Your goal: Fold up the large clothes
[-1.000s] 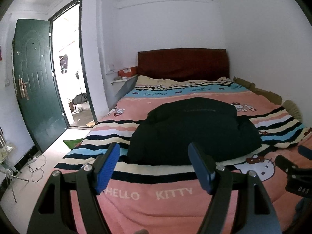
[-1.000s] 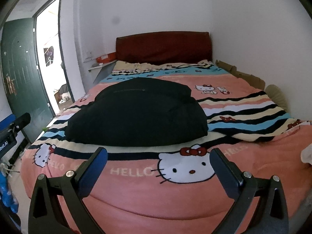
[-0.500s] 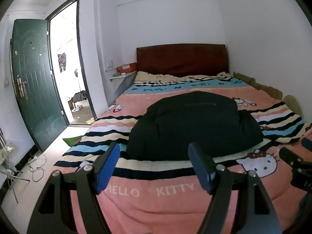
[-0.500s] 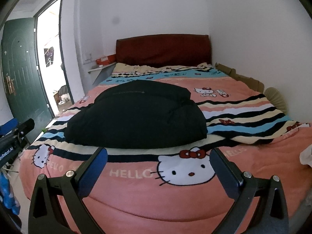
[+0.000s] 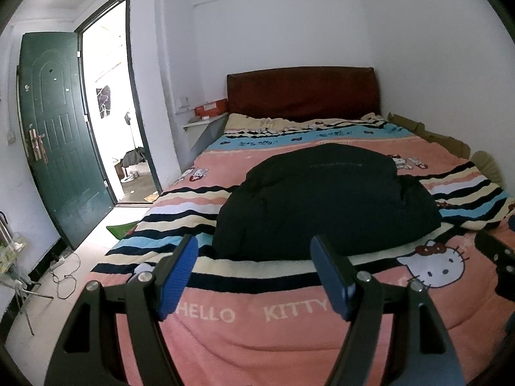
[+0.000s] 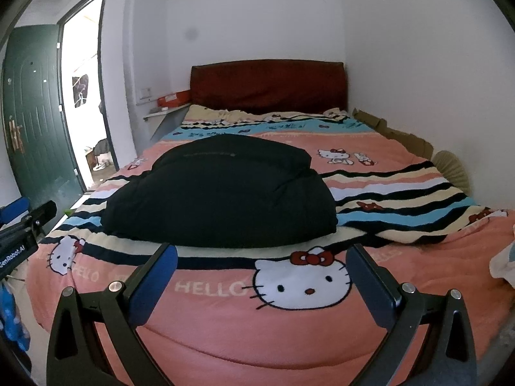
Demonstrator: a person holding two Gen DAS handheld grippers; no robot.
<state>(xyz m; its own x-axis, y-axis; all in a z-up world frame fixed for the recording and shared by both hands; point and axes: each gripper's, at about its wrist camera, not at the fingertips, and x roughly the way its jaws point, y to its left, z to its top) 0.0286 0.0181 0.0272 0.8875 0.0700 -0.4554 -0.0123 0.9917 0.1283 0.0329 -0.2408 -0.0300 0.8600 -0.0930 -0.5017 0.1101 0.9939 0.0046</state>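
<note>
A large black garment lies in a folded, puffy heap in the middle of the bed, on a pink Hello Kitty blanket. It also shows in the right wrist view. My left gripper is open and empty, held above the foot of the bed, short of the garment. My right gripper is open wide and empty, also at the foot of the bed, apart from the garment. The left gripper's side shows at the left edge of the right wrist view.
A dark red headboard stands at the far wall. A green door is open on the left with cables on the floor. A shelf with a red box is beside the bed. White cloth lies at the right edge.
Both grippers have pulled back and tilted up slightly from the bed; more of the room shows. The garment has not moved. Both jaws stay open.
</note>
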